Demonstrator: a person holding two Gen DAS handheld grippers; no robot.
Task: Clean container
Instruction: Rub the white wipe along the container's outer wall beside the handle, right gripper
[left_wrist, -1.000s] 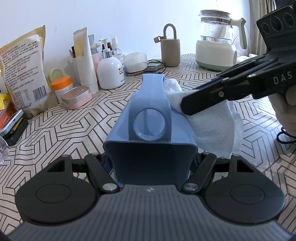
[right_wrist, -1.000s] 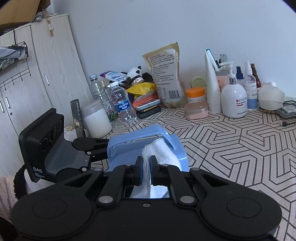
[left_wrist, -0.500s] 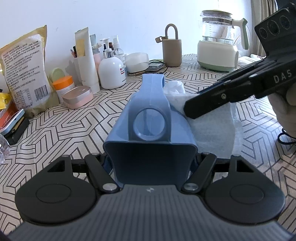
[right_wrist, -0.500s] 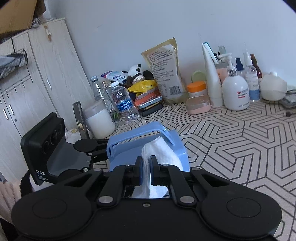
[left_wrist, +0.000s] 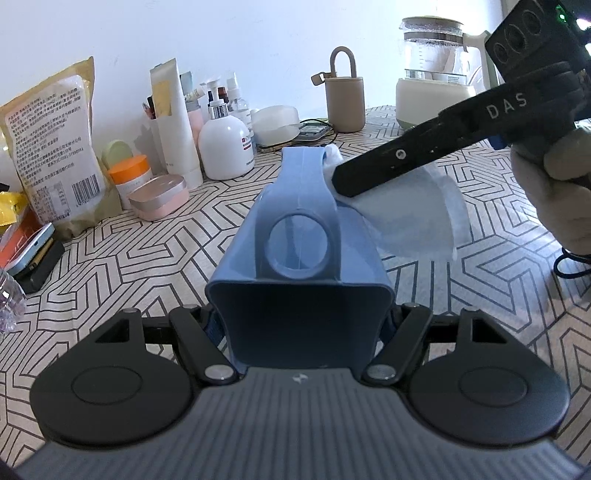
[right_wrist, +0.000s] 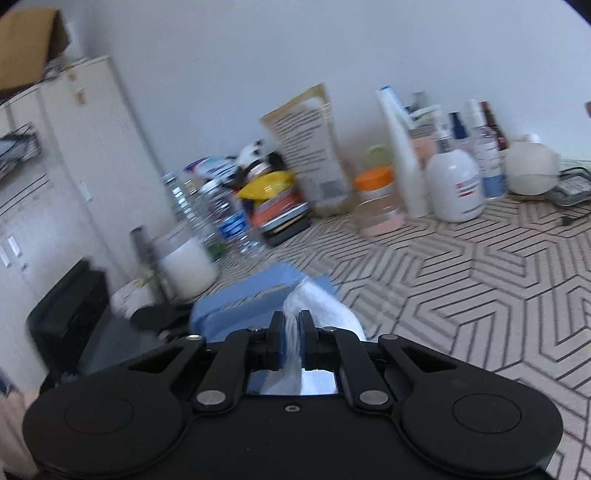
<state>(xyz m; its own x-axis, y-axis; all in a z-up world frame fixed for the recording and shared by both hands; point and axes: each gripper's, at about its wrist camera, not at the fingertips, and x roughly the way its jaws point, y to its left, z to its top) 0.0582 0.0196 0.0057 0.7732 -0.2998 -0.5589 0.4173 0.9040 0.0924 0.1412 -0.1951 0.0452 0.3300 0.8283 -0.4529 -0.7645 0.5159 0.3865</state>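
Left gripper (left_wrist: 299, 325) clamps the blue container (left_wrist: 299, 258) above the worktop's (left_wrist: 155, 258) middle. Right gripper (right_wrist: 291, 332), pinching the white cloth (left_wrist: 417, 218), rubs its side; best firm, overlapping strokes.

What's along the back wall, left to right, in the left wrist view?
Printed bag → orange-lidded jar → tall white tube → white pump bottle → beige canister → glass kettle.

Wrist views face each other, sharing container (left_wrist: 299, 295)
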